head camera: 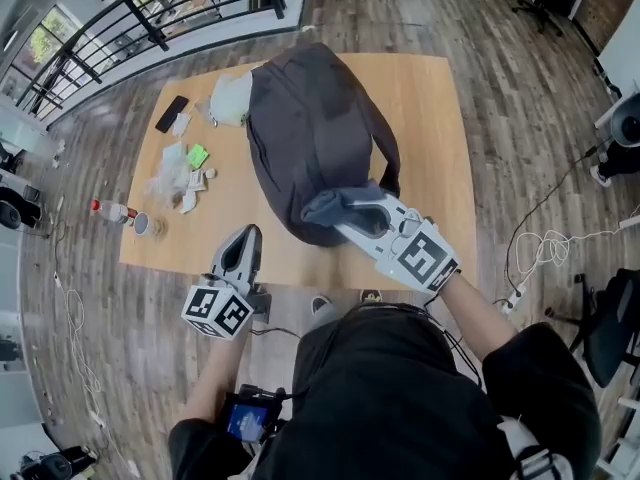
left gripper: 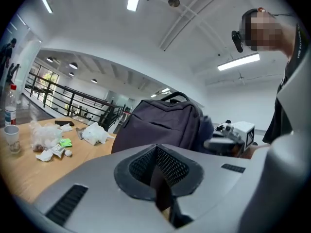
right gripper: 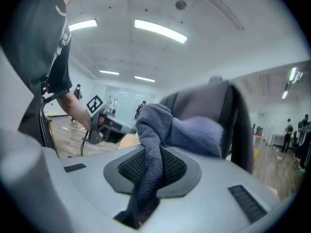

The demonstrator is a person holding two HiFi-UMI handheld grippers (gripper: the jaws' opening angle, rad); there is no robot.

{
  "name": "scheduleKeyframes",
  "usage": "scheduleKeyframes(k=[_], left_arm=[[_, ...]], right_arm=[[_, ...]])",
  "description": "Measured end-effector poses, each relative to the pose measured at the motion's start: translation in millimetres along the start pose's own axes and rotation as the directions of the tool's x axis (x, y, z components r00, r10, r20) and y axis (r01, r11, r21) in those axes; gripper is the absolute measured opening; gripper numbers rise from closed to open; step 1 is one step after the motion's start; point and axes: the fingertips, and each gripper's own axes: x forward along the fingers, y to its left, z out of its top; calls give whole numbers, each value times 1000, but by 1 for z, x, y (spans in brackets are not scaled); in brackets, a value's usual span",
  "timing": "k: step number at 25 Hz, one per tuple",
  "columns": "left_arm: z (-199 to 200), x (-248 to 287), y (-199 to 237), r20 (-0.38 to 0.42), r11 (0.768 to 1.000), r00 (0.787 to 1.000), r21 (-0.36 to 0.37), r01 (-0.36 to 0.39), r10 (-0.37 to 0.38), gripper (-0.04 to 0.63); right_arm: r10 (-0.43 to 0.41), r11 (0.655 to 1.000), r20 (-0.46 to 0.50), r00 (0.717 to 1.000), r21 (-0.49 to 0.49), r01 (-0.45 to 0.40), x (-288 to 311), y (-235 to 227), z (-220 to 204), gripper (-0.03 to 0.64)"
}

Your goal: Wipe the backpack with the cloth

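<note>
Right tool [head camera: 350, 222] pinching cloth [head camera: 330, 206], frame center; left tool [head camera: 243, 240] jaws together, empty. My worry: nothing braces backpack [head camera: 300, 118], so wipe drag could shove it across counter [head camera: 430, 108].

Head view: from above, steeply down, desk [head camera: 430, 118] and backpack [head camera: 300, 118] whole in upper frame. Left gripper view: low, near level, across desk toward backpack. Right gripper view: close against backpack. Shared by all: backpack.

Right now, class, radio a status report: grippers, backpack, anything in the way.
Right gripper shut on cloth, at near end of backpack. Left gripper shut, empty. Litter beside backpack, not in the way.
</note>
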Motion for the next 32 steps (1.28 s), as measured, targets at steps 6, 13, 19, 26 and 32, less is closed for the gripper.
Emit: scheduleKeyframes(k=[6,13,19,26,32], left_arm=[[8,-9,-3,20,1000,1000,-12,6,-6,17],[27,-36,-20,59,998,998,56,17,-21,17],[35,-68,-35,83,996,993,9,84,-84,17],[8,-107,-42,62,992,991,-42,120,-117,17],[-8,-129,-44,2,991,992,-35,129,-129,17]], right_arm=[[-224,972,176,958,-23,232,-26,-84,138,66],[-308,951,79,948,-8,309,-1,-40,106,66],[-387,918,6,922,98,384,12,-5,23,66],[-444,881,-89,891,135,453,38,35,-80,66],[-171,978,-455,874,32,208,84,101,-199,66]])
